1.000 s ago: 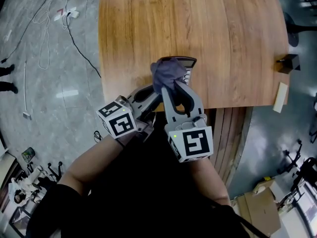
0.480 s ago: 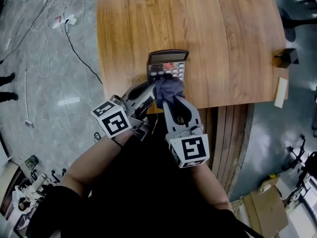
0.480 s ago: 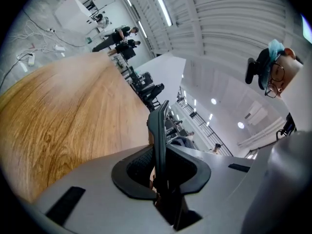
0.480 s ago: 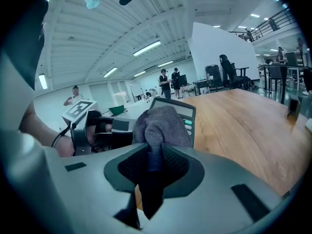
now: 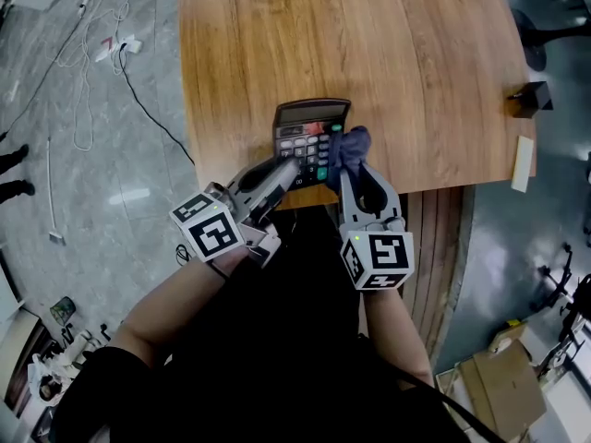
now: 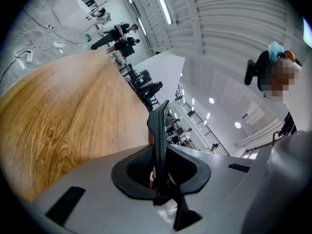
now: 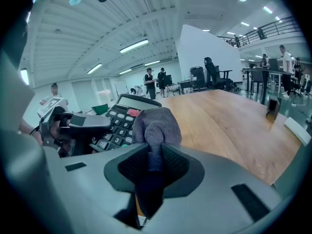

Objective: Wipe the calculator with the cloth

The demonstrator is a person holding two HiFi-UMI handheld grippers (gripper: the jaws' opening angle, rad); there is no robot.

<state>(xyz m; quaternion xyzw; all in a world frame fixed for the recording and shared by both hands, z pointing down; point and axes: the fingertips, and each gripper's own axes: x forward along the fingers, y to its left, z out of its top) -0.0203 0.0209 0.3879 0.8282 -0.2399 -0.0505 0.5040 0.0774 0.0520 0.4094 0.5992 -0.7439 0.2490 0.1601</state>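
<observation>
The table (image 5: 416, 63) is warm brown with wavy wood grain. The calculator (image 5: 309, 137) is black, its keys dark with white print, 1 red and 1 green. The cloth (image 5: 353, 144) is dusky purple-blue. The left gripper (image 5: 288, 166) and right gripper (image 5: 356, 166) are grey with black pads, their cubes white with black squares. The floor (image 5: 92, 201) is grey and marbled.

A wide, bright hall around a wooden table (image 5: 416, 63)

The warm, grained tabletop stands on a polished grey stone floor (image 5: 83, 210). White cables (image 5: 88, 53) trail across the floor on one side, and a cardboard box (image 5: 494, 390) sits on the other. Strip lights (image 7: 134, 45) run along a ribbed white ceiling (image 7: 73, 28). Beyond stand a white partition (image 7: 204, 48), an office chair (image 7: 213, 72) and a railed gallery (image 7: 273, 28).
</observation>
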